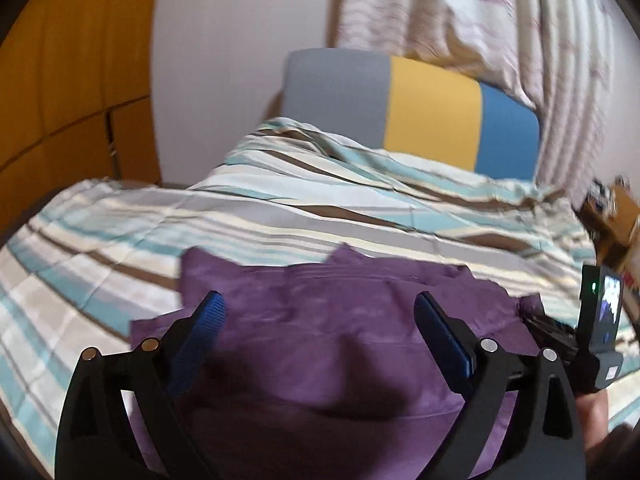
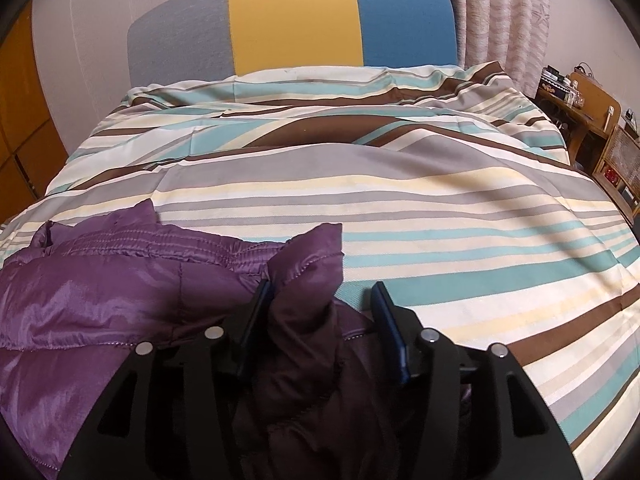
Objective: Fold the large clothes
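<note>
A single bed with one striped cover fills the room, its one three-coloured headboard at the far end, and one purple padded jacket lies bunched at the near edge of the bed, toward its left side as the right wrist camera sees it. The garment appears part-way through folding: its bulk is gathered in a rough heap with a puffy flap standing up, edges uneven, so squaring and at least one more fold seem left to do. Two grippers work over it. The left gripper hangs just above the jacket with its jaws spread wide and nothing between them. The right gripper stands about half open over the raised flap; purple cloth sits between its jaws against the left pad, while the right pad is clear of it, so the fold looks let go rather than clamped. One small wooden stand of clutter sits beyond the bed's far right corner.
</note>
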